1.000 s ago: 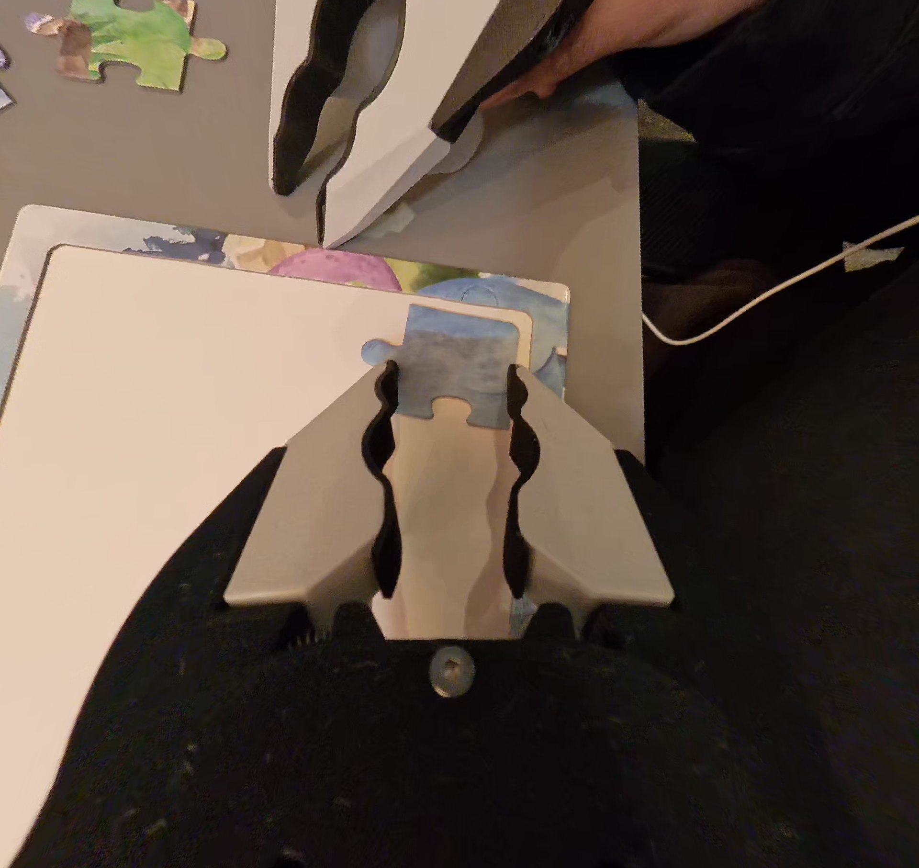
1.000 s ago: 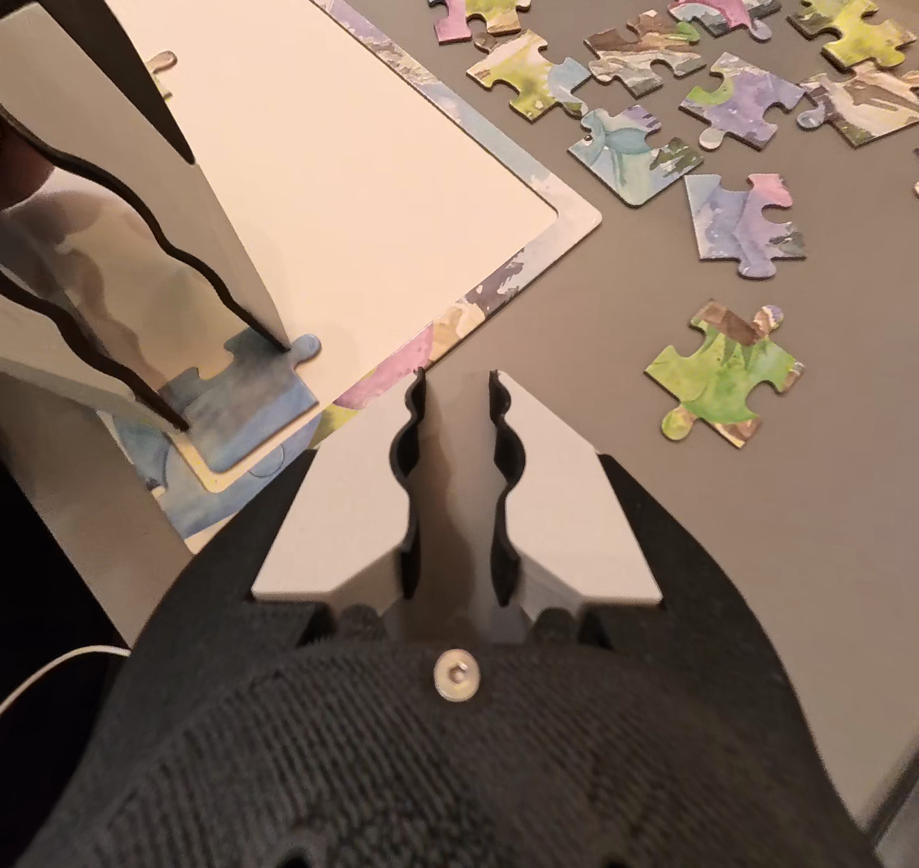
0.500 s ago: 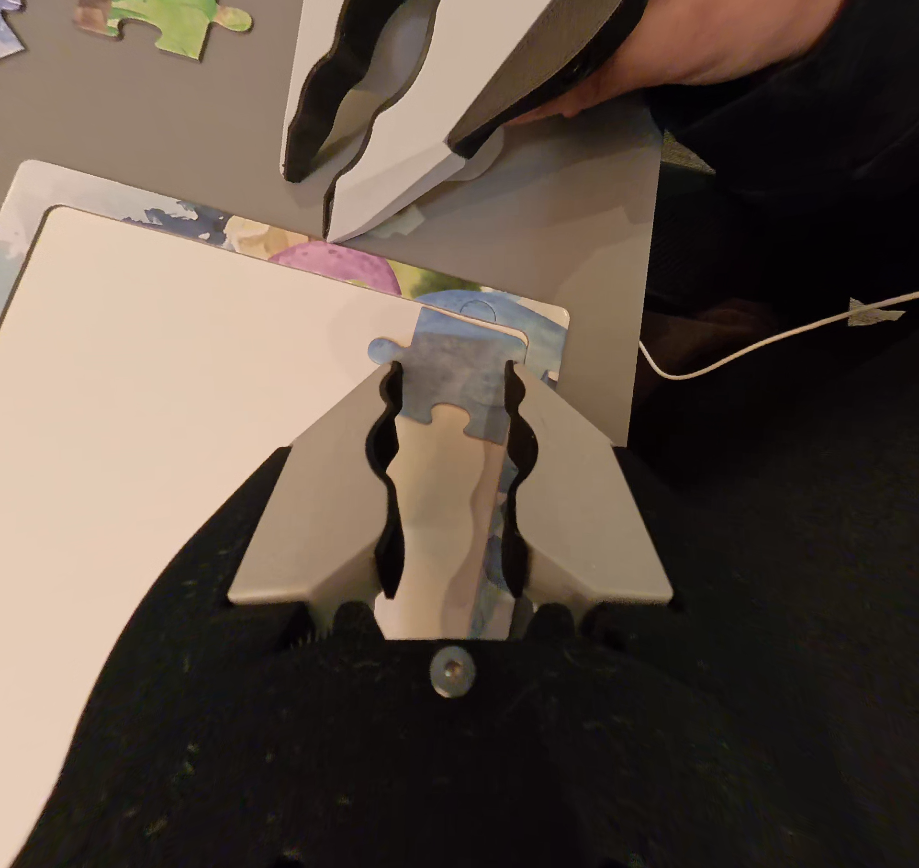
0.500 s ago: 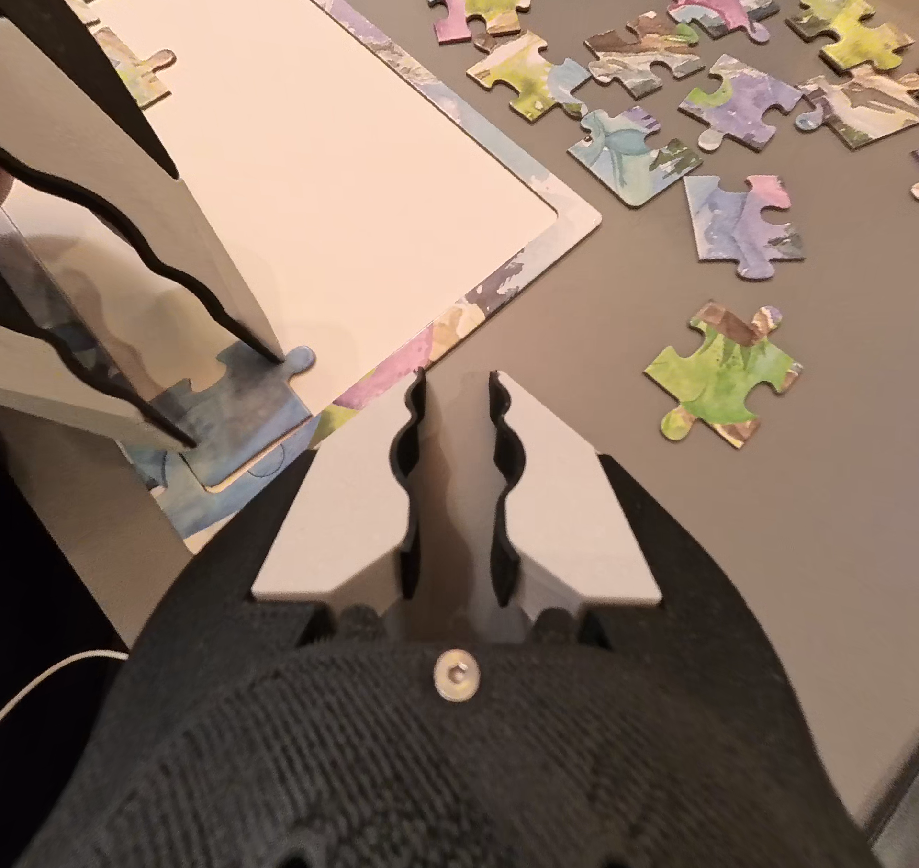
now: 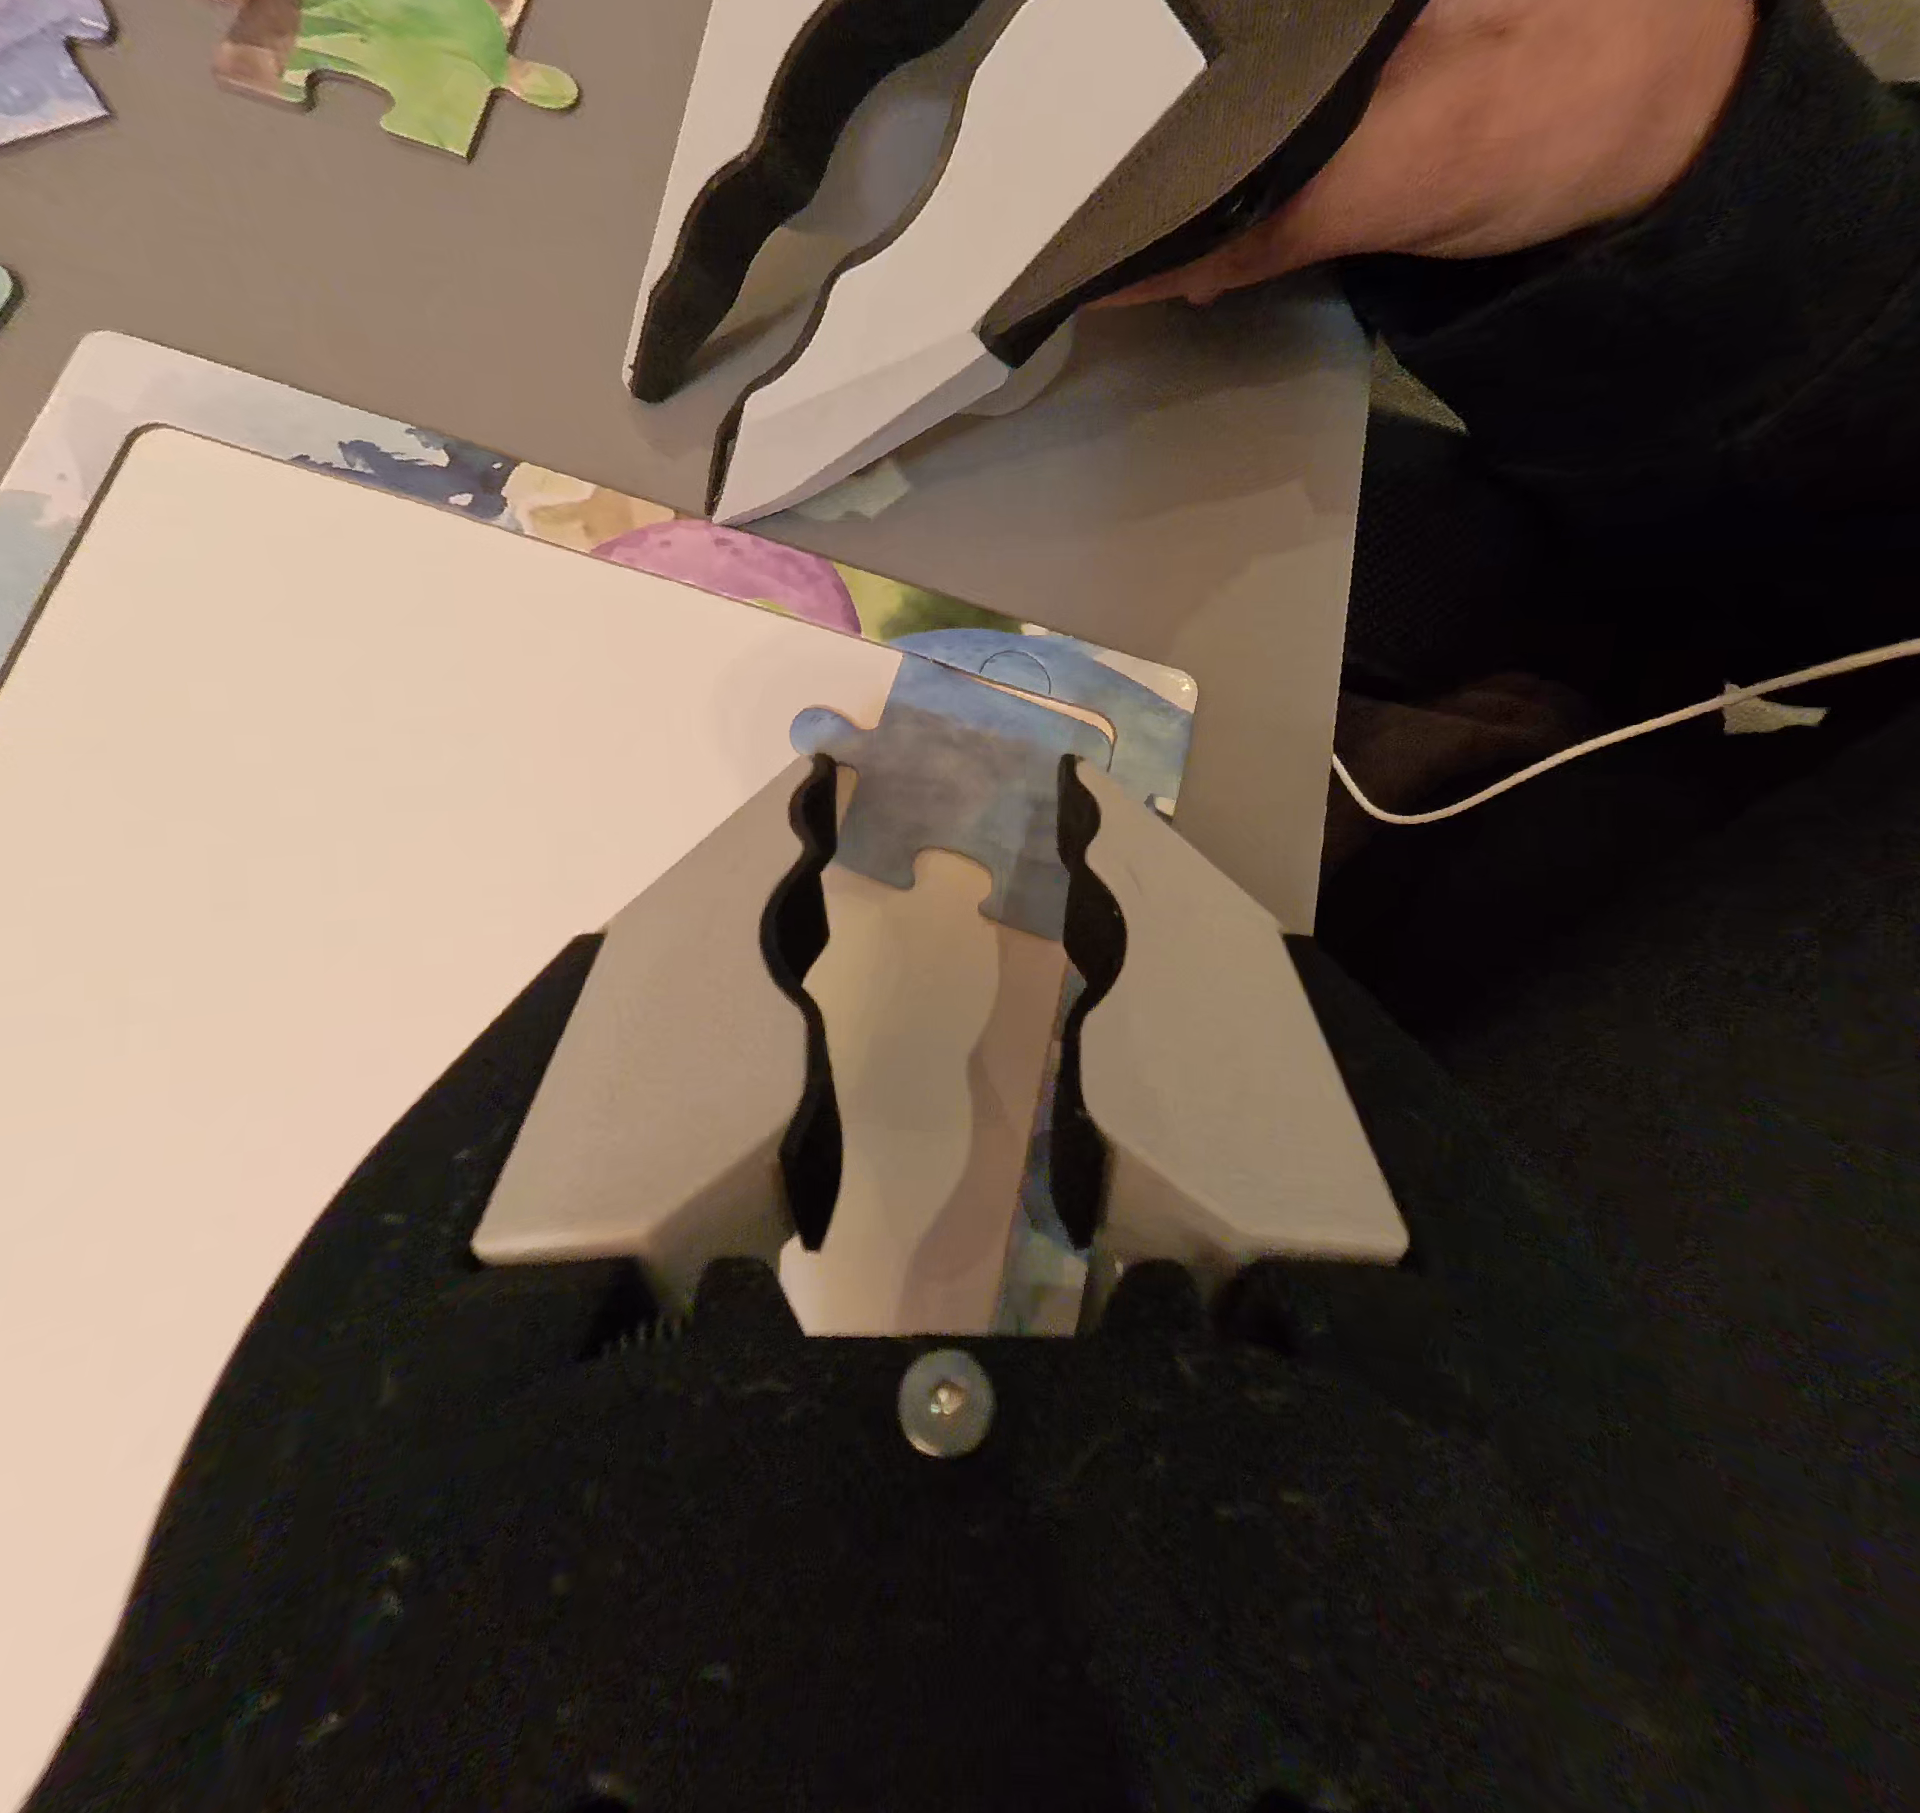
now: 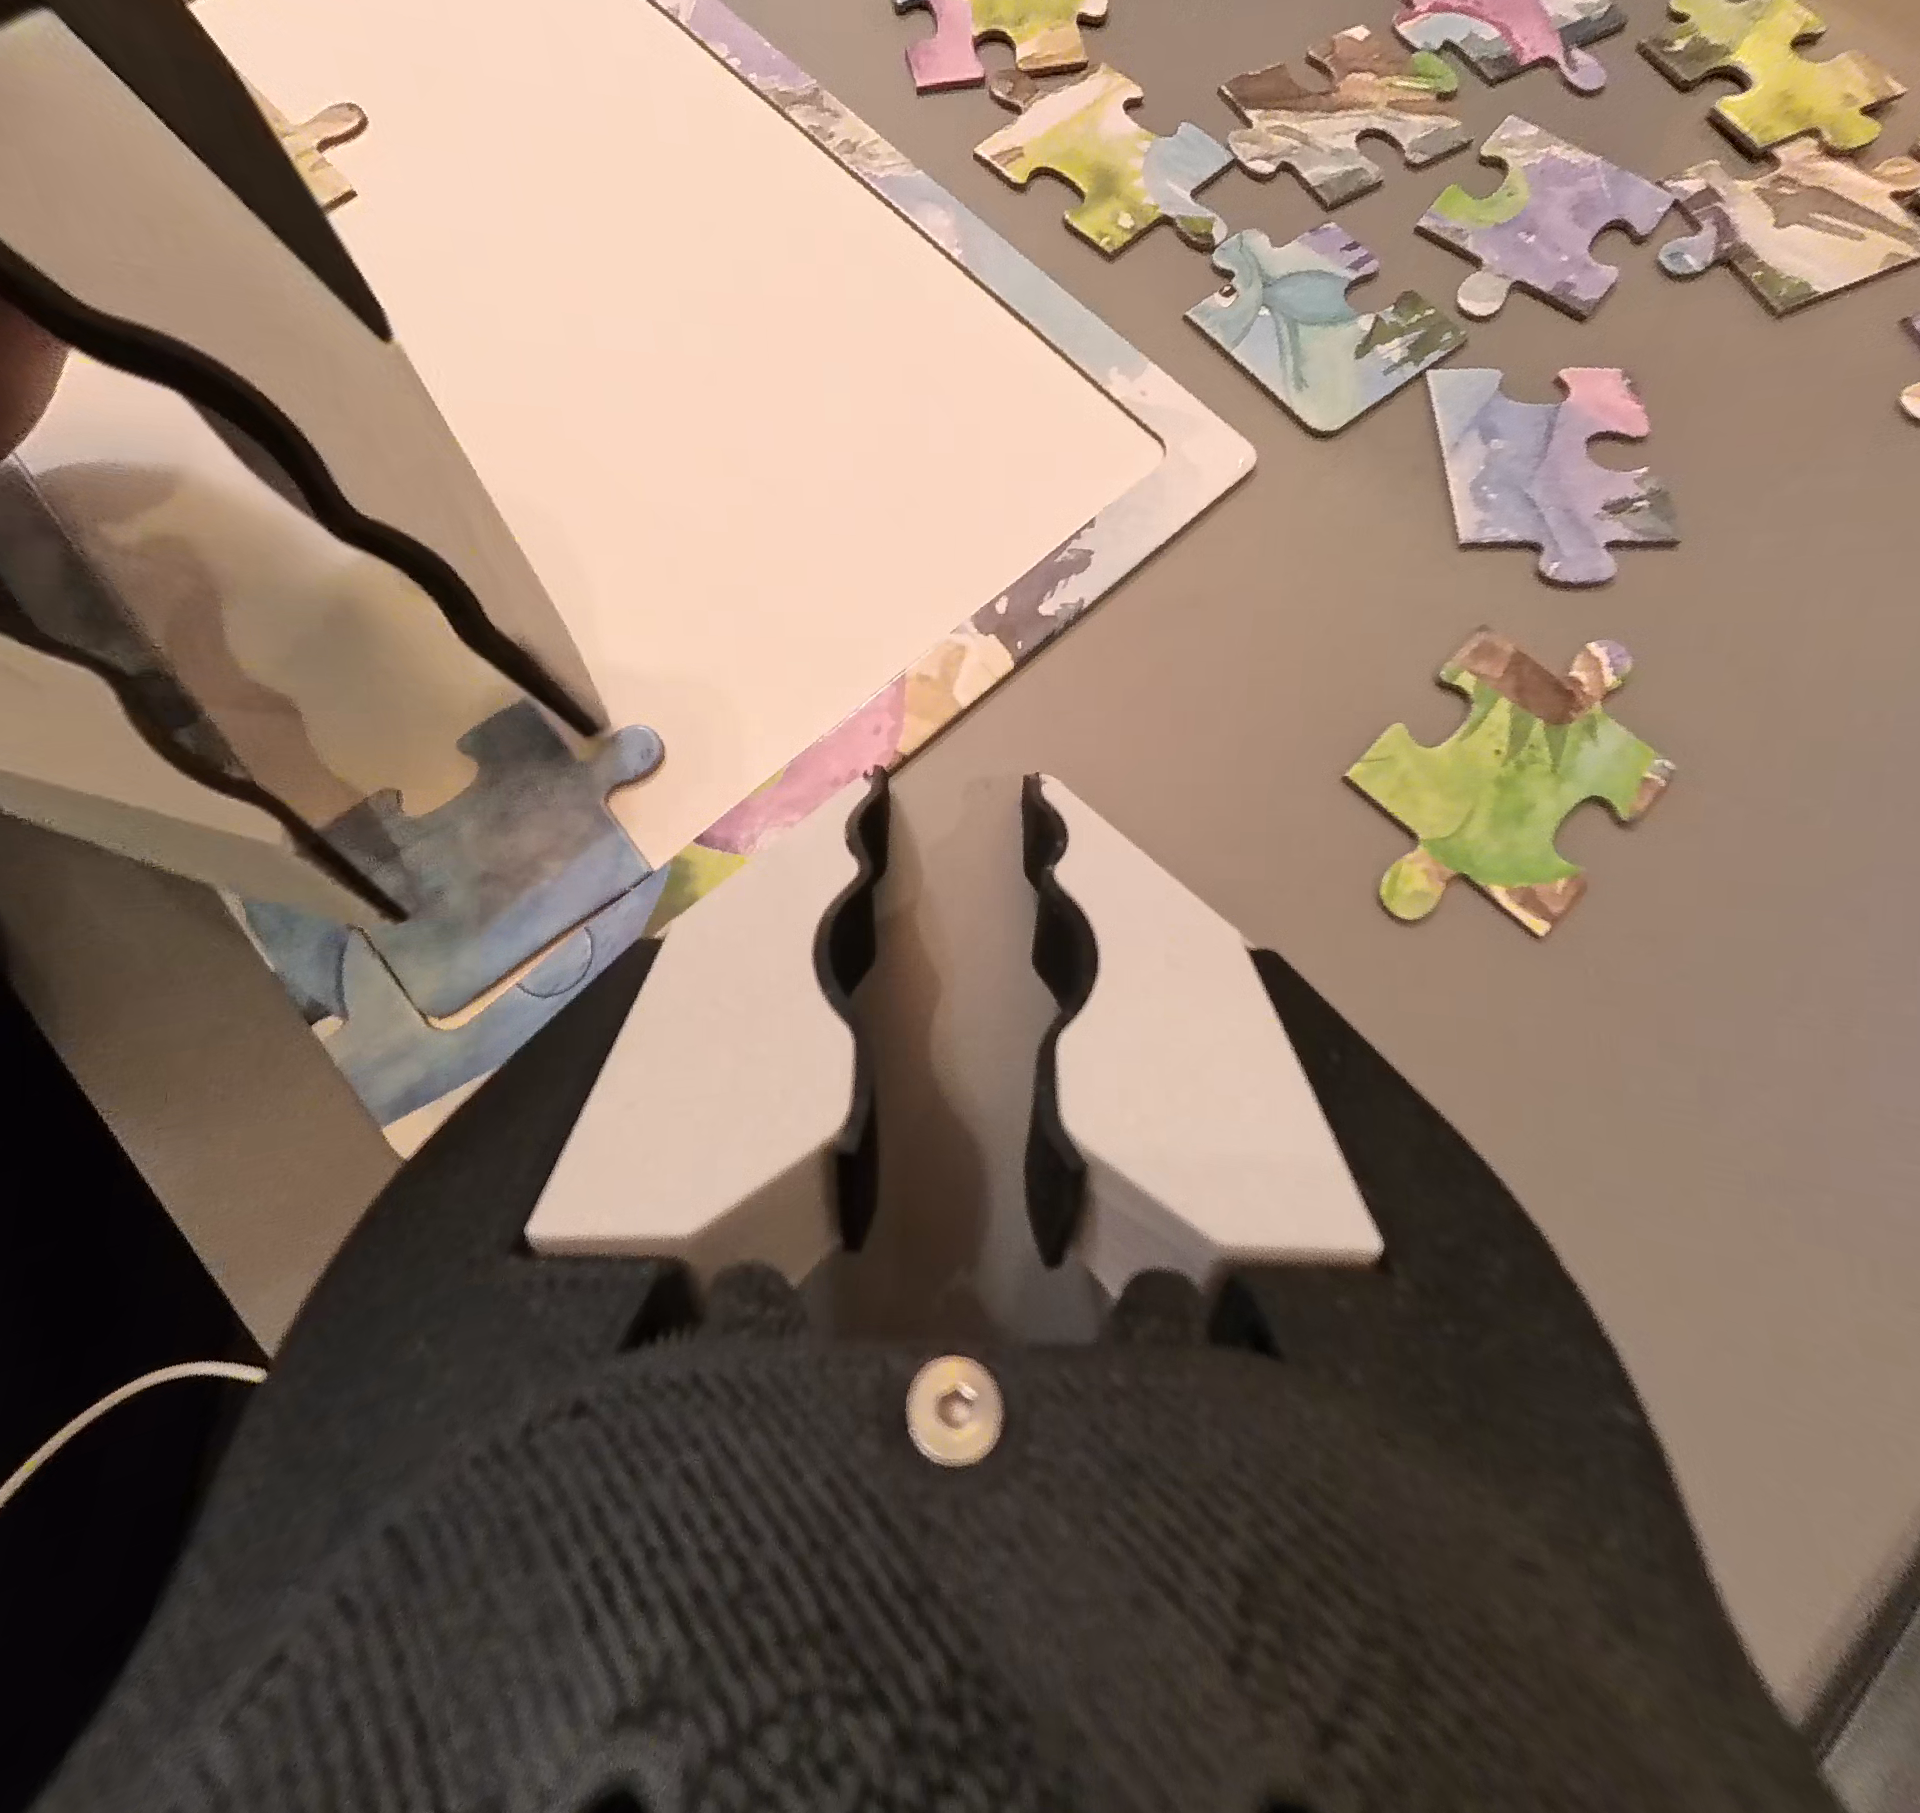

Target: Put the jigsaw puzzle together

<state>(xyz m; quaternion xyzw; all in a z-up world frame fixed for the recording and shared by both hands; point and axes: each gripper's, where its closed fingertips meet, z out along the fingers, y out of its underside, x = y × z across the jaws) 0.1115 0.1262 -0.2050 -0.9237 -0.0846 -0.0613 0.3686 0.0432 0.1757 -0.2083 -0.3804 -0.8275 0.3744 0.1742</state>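
The puzzle tray (image 5: 312, 828) has a white inside and a painted rim. A blue piece (image 5: 961, 807) lies flat in its near right corner, slightly askew, with a thin gap to the rim. My left gripper (image 5: 945, 766) is open, and both fingertips rest on top of this piece; this also shows in the right wrist view (image 6: 520, 828). My right gripper (image 6: 951, 787) is narrowly open and empty. It hovers over the grey table just beside the tray's rim (image 6: 1195, 475), and it shows in the left wrist view (image 5: 686, 444) too.
A green piece (image 6: 1496, 787) lies alone right of the tray. Several loose pieces (image 6: 1538, 215) are spread farther back right. Another piece (image 6: 322, 142) sits inside the tray at the far side. The table edge (image 5: 1340, 620) and a white cable (image 5: 1558, 755) are close on the right. The right tips stand about 9 centimetres off the green piece (image 6: 1496, 787). Look for it in the left wrist view (image 5: 399, 33) too.
My left gripper has slid the blue piece a little deeper into the tray's corner. The right gripper has hardly moved.
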